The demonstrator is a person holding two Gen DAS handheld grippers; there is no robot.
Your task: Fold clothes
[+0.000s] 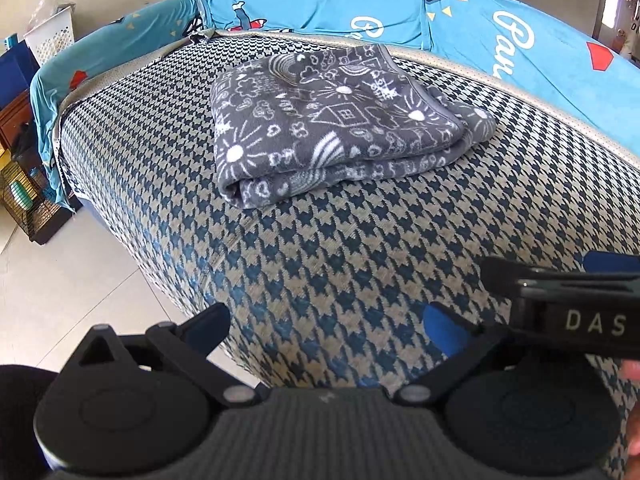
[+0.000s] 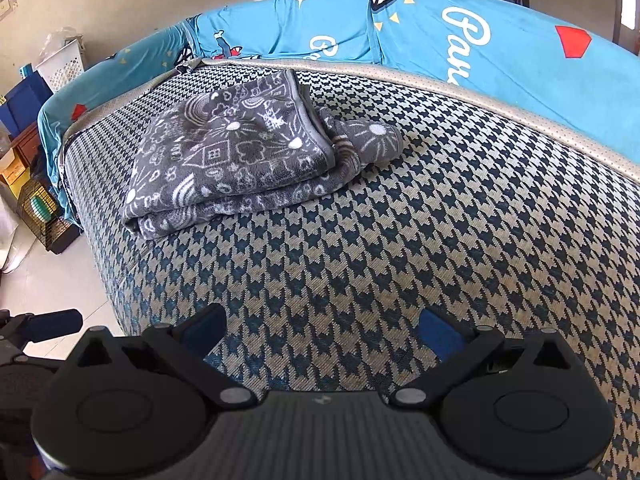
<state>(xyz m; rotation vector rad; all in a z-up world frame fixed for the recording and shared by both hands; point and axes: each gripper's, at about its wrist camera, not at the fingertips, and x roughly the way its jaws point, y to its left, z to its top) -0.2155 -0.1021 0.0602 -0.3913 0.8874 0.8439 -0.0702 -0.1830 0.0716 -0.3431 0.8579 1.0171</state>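
A grey cloth with white doodle prints (image 1: 332,128) lies folded into a thick rectangle on the houndstooth seat (image 1: 360,260). In the right wrist view the same grey cloth (image 2: 240,156) shows a loose end sticking out to its right. My left gripper (image 1: 326,326) hovers over the seat's front part, open and holding nothing, well short of the cloth. The right gripper (image 2: 322,330) is open too, nothing between its blue pads. Its black body (image 1: 576,312) crosses the left view at the right edge.
A bright blue printed cover (image 1: 440,12) drapes the backrest and armrest behind the seat. At the left are a white laundry basket (image 1: 52,36), a wire cage (image 1: 28,204) and pale tiled floor (image 1: 60,280). The houndstooth seat (image 2: 400,248) spreads wide to the right of the cloth.
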